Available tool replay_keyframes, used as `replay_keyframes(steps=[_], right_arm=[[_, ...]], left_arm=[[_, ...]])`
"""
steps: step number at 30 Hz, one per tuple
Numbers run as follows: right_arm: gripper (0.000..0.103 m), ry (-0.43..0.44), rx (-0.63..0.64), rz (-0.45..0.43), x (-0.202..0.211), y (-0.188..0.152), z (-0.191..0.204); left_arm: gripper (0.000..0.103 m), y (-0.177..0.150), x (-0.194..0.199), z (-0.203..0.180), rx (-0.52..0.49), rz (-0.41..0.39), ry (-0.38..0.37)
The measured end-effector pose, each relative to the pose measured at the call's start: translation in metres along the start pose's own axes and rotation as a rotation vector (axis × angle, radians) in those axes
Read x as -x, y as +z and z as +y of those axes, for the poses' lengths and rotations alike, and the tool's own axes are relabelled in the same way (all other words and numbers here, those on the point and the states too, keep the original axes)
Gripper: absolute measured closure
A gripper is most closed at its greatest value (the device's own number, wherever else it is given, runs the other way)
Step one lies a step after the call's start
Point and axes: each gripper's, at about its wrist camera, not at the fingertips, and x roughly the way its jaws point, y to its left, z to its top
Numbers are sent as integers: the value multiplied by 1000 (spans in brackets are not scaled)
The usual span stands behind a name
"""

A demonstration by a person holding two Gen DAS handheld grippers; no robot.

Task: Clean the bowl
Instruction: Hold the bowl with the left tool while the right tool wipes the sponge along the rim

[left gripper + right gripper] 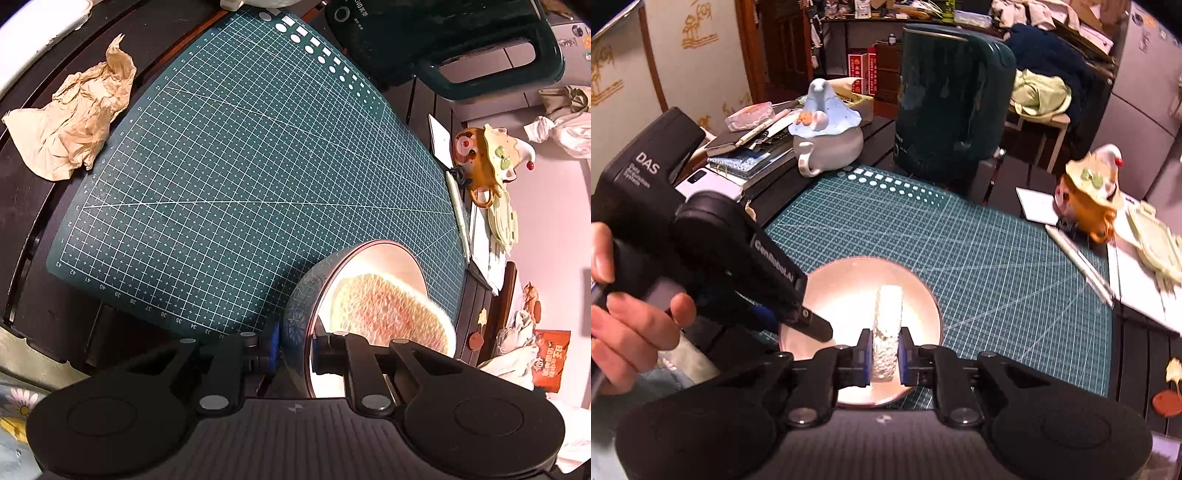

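A pale pink bowl stands tilted on the green cutting mat. My left gripper is shut on its near rim, one finger outside the wall and one inside. In the right wrist view the bowl lies below my right gripper, which is shut on a white sponge standing on edge inside the bowl. The same sponge looks yellowish in the left wrist view. A finger of the left gripper reaches over the bowl's left rim, and a person's hand holds that gripper.
Crumpled brown paper lies left of the mat. A dark green appliance stands at the mat's far edge. A blue-lidded mug sits on books at the far left. An orange mug, papers and a pen lie to the right.
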Motion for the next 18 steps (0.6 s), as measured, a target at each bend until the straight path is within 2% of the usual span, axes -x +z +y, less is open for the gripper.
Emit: replay_keyframes(steps=[13, 18], right_arm=[[92, -53, 86, -20, -13, 3, 19], [92, 56, -10, 25, -4, 5, 10]], left_arm=[[88, -1, 1, -1, -3, -4, 3], [88, -1, -1, -1, 3, 0, 1]])
